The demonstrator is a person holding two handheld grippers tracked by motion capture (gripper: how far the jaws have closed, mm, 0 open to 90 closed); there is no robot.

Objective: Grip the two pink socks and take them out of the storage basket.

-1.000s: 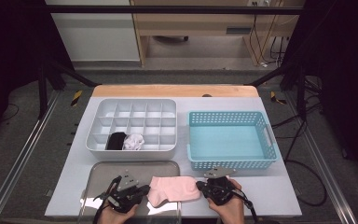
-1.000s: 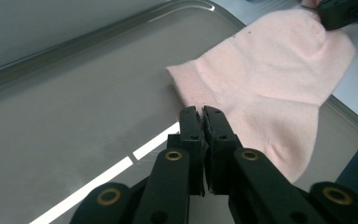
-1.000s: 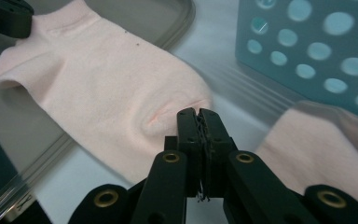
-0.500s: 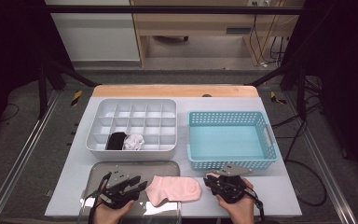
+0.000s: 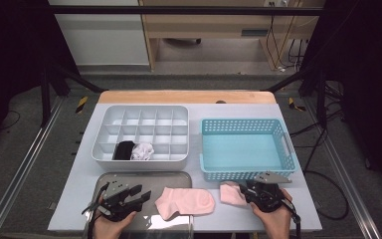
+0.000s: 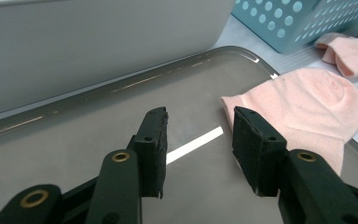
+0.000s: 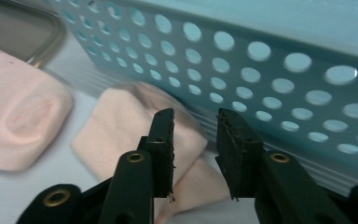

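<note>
Sorting step in hand, by my judgement. Left gripper, lower left of the high view, stands with jaws wide and empty over the metal tray, beside the pink sock. Right gripper, lower right, has jaws narrow but parted, holding nothing, at the folded sock against the blue basket. Next move: close on a sock. No readable writing.

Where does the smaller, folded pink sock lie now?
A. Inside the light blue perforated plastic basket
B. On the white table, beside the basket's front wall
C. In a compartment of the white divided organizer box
B: the smaller, folded pink sock lies on the white table, outside the light blue perforated plastic basket, near its front wall.
</note>
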